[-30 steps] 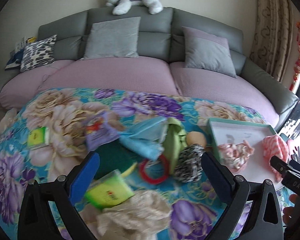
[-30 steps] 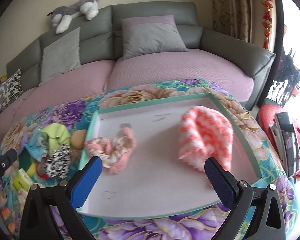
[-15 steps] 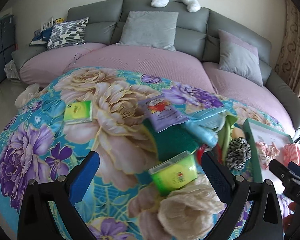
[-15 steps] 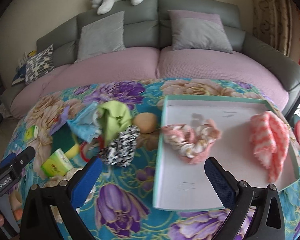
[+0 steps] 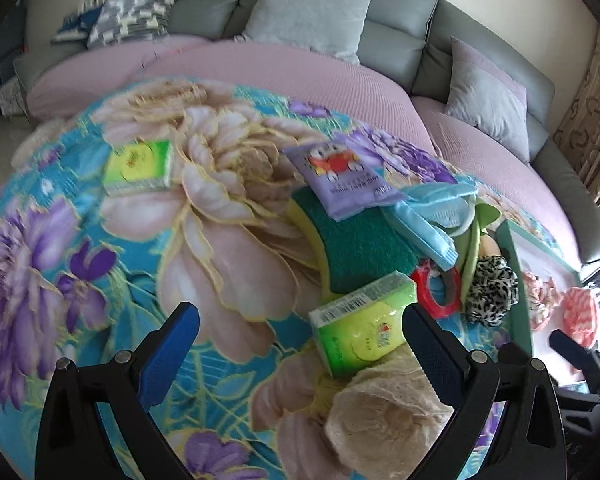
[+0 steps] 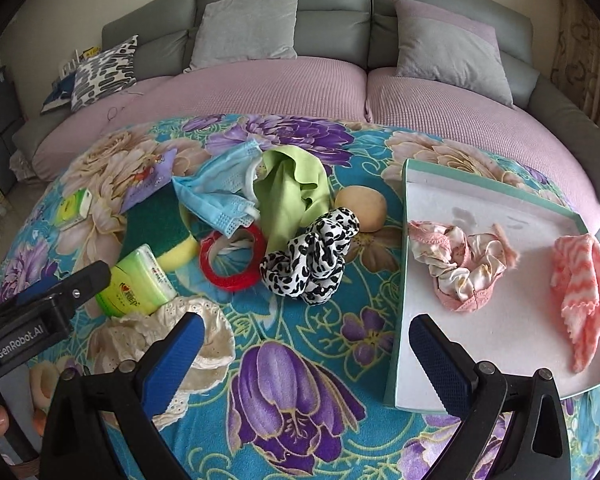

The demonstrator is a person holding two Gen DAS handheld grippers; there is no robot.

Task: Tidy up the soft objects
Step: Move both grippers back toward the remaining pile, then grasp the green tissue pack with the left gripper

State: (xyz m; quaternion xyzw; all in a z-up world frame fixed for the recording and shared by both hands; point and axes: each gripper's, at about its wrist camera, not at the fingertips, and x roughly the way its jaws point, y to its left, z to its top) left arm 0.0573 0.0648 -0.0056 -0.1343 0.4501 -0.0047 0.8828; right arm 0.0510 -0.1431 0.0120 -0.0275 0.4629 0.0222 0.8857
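Left gripper (image 5: pixel 300 344) spread wide, empty; right gripper (image 6: pixel 306 346) likewise. Leopard scrunchie (image 6: pixel 310 266) crumpled, black-white spotted, beside tray (image 6: pixel 398 316).

Leopard-print black-and-white scrunchie (image 6: pixel 314 264), red ring (image 6: pixel 232 258), lime-green cloth (image 6: pixel 294 192).

— What lies in the tray (image 6: pixel 404 280)?
— A pink satin scrunchie (image 6: pixel 458 268) and a coral knitted cloth (image 6: pixel 584 292), well apart.
— And on the floral cloth (image 6: pixel 300 380)?
— A leopard-print scrunchie (image 6: pixel 312 264) touching a red ring (image 6: pixel 232 258), with a blue face mask (image 6: pixel 216 192) and green cloth (image 6: pixel 296 192) behind.
— The right gripper (image 6: pixel 304 346)?
— Its blue-padded jaws stand wide apart above the cloth, holding nothing. The left gripper (image 6: pixel 40 308) shows at the left edge, beside a green tissue pack (image 6: pixel 140 288).
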